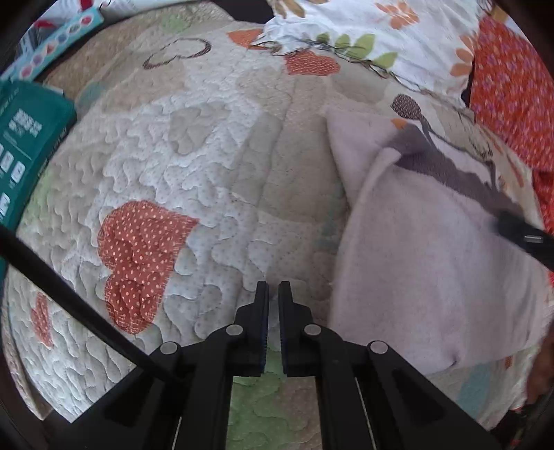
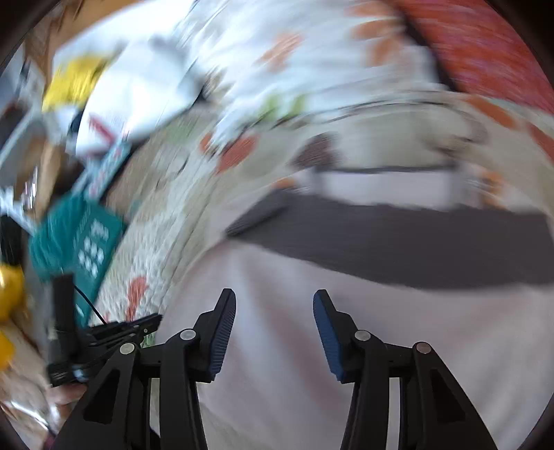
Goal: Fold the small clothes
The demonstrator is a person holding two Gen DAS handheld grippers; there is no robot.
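Observation:
A pale lilac garment (image 1: 429, 249) with a dark grey band (image 1: 446, 169) lies folded on the quilted bedspread (image 1: 194, 166), to the right in the left wrist view. My left gripper (image 1: 273, 289) is shut and empty, over the bare quilt just left of the garment's edge. In the blurred right wrist view the same garment (image 2: 346, 329) and its grey band (image 2: 398, 242) fill the lower part. My right gripper (image 2: 275, 299) is open and empty right above the lilac cloth. One right finger (image 1: 523, 235) shows over the garment in the left wrist view.
A teal box (image 1: 27, 138) lies at the quilt's left edge, also in the right wrist view (image 2: 76, 242). A white floral pillow (image 1: 363, 31) and an orange patterned cushion (image 1: 512, 86) lie at the back. The left gripper's body (image 2: 104, 339) shows at lower left in the right wrist view.

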